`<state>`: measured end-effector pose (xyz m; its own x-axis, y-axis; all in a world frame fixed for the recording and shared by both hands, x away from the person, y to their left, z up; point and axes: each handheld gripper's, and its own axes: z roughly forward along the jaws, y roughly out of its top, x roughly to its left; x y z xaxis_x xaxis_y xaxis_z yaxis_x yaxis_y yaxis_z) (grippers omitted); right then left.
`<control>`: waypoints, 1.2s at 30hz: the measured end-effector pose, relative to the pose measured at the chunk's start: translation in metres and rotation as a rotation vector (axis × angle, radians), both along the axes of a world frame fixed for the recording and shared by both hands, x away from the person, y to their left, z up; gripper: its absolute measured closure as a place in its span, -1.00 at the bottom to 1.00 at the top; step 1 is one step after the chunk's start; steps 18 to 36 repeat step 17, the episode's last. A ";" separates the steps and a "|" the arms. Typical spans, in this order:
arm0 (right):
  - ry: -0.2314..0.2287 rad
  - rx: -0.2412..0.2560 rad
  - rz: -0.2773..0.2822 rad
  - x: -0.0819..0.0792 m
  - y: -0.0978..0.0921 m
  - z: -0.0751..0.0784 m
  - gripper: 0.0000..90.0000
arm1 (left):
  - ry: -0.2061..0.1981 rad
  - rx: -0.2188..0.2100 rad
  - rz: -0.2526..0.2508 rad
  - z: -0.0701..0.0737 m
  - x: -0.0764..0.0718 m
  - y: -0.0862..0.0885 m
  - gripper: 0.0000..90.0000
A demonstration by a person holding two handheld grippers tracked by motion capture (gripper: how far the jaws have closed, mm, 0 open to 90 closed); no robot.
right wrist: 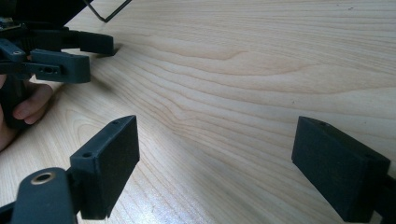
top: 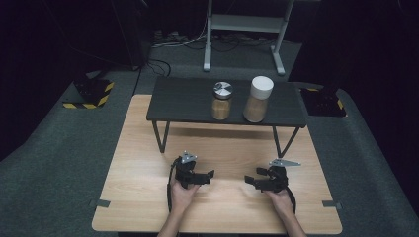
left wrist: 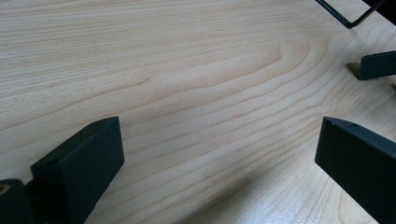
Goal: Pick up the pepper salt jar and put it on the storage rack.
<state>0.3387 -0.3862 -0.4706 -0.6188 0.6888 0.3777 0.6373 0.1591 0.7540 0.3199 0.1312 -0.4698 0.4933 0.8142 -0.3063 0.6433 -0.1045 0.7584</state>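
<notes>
Both claws rest low on the wooden table (top: 148, 197), tips facing each other. The left claw (top: 210, 175) is wide and holds nothing. The right claw (top: 249, 180) is wide and empty too.

Far ahead of them, on a small dark shelf (top: 183, 98), stand two jars. The silver-lid jar (top: 222, 100) and the white-lid jar (top: 257, 99) look hard, smooth, maybe slippery and breakable. I would grab each around its middle. I can read no words.

You're holding black claws (top: 229, 178) over a pale, wood-grained worktop (top: 133, 163); the shelf (top: 183, 98) is showing dark grey, its jars (top: 222, 101) amber.
</notes>
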 end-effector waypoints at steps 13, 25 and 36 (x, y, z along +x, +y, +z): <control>0.003 0.005 -0.001 0.000 -0.001 0.000 -0.69 | 0.004 0.007 0.003 0.001 0.000 -0.001 -0.97; -0.003 0.006 0.000 0.000 -0.001 -0.001 -0.69 | 0.005 0.005 0.017 0.001 0.000 -0.001 -0.98; -0.003 0.006 0.000 0.000 -0.001 -0.001 -0.69 | 0.005 0.005 0.017 0.001 0.000 -0.001 -0.98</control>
